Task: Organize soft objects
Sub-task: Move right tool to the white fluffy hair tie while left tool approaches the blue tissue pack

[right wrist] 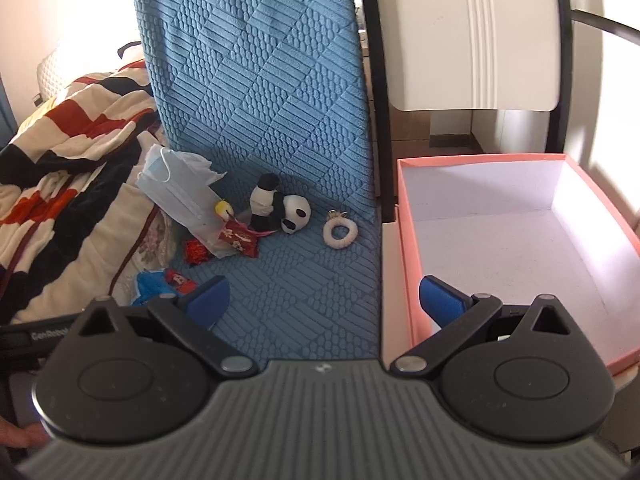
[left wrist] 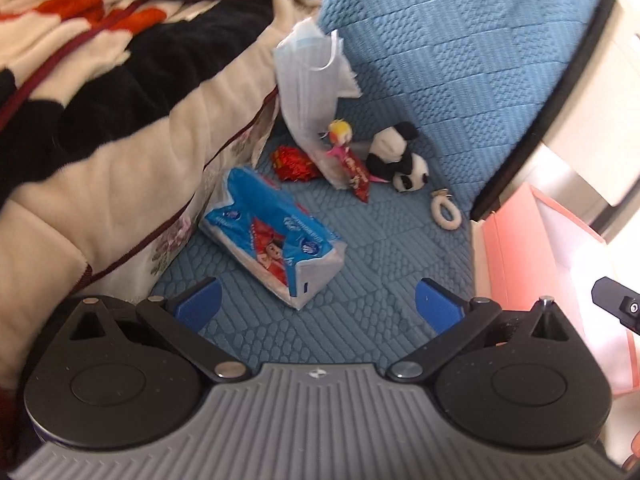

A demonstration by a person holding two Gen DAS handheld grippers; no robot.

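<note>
A blue tissue pack (left wrist: pixel 274 236) lies on the blue sofa seat (left wrist: pixel 360 280), just ahead of my open, empty left gripper (left wrist: pixel 318 306). Behind it lie a red wrapper (left wrist: pixel 294 164), a face mask in a clear bag (left wrist: pixel 310 80), a small doll (left wrist: pixel 340 136), a panda plush (left wrist: pixel 400 156) and a white fluffy ring (left wrist: pixel 446 210). In the right wrist view the panda (right wrist: pixel 280 208), ring (right wrist: pixel 340 232) and mask (right wrist: pixel 176 184) lie far ahead of my open, empty right gripper (right wrist: pixel 324 300), which hovers over the seat edge beside a pink box (right wrist: pixel 408 240).
A red, black and cream blanket (left wrist: pixel 100 100) is piled on the left of the seat. The blue sofa back (right wrist: pixel 260 80) rises behind the toys. The pink box has a bare white inside (right wrist: pixel 520 248). A white cabinet (right wrist: pixel 472 32) stands behind it.
</note>
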